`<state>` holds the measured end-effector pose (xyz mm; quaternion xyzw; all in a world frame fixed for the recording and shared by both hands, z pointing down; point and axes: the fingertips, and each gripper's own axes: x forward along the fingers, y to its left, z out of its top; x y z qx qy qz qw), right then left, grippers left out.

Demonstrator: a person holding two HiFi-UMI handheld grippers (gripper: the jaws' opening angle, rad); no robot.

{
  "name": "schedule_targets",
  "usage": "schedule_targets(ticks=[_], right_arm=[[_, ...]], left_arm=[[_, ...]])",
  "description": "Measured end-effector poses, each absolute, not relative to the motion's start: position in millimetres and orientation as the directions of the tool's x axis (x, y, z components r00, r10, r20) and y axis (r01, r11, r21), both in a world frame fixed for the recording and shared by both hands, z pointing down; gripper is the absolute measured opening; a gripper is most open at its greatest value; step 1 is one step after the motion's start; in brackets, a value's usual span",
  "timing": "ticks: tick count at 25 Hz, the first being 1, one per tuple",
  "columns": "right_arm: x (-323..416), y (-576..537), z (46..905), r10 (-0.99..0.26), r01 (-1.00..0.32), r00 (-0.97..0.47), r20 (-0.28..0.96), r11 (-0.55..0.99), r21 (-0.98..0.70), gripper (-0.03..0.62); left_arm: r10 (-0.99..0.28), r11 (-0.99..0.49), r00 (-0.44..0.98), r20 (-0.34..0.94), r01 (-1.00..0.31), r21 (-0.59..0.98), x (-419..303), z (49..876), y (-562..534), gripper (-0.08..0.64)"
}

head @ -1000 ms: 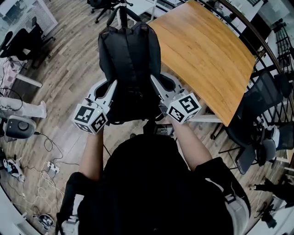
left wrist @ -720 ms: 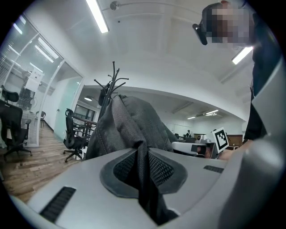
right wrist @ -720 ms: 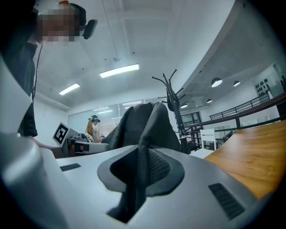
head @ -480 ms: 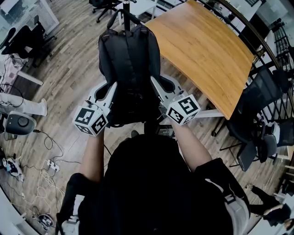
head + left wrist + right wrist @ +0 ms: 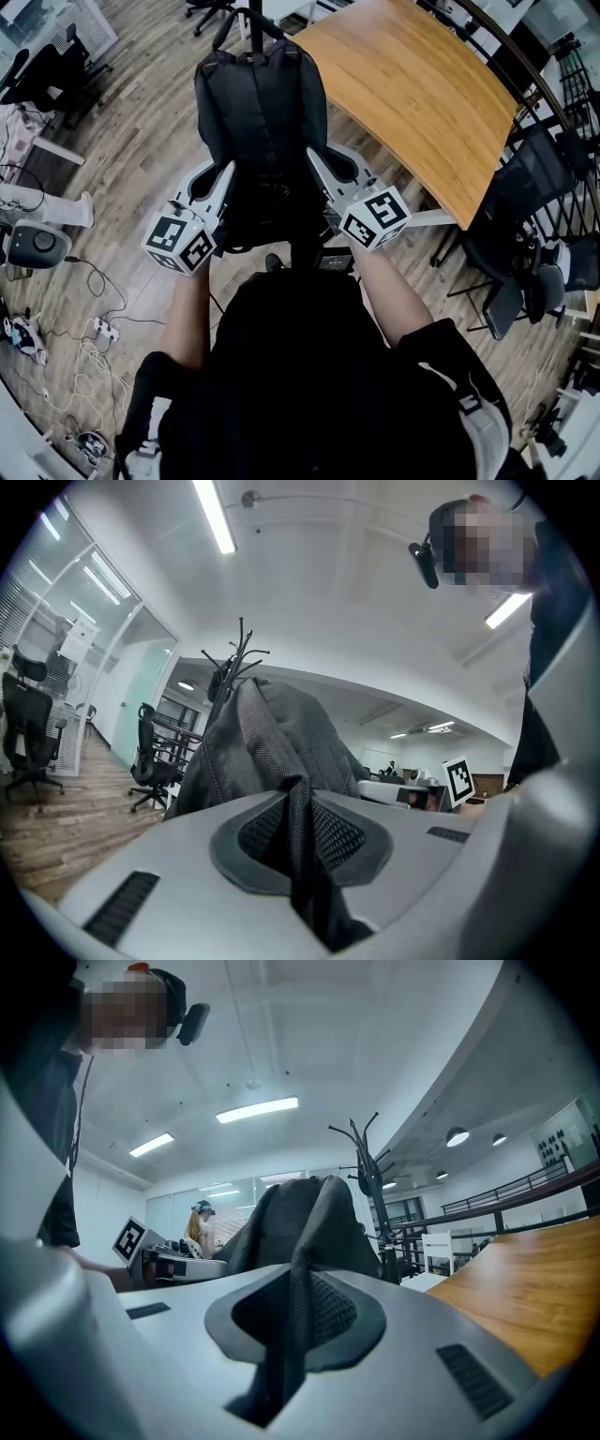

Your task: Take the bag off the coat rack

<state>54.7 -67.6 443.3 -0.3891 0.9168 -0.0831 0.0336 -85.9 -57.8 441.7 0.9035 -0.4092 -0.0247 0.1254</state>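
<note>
Black woven nylon backpack: soft, limp, probably fairly light, held upright before the coat rack. My left gripper and right gripper each pinch a fold of its side fabric; I judge the straps a surer hold. Plank floor; wooden table just right; office chair beyond.

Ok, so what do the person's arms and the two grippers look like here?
The left gripper and right gripper are pale grey, wedge-shaped shells with dark mesh-textured pads. Each carries a white cube printed with black square markers. No cables show on them. The person wears a black top, and the forearms are uncovered.
</note>
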Motion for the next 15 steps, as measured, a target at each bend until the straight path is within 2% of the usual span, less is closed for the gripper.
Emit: schedule_targets(ticks=[15], right_arm=[[46.7, -62.8, 448.0, -0.694, -0.685, -0.720, 0.019, 0.706, -0.179, 0.057]], left_arm=[[-0.765, -0.606, 0.640, 0.068, -0.752, 0.260, -91.8, 443.4, -49.2, 0.052]])
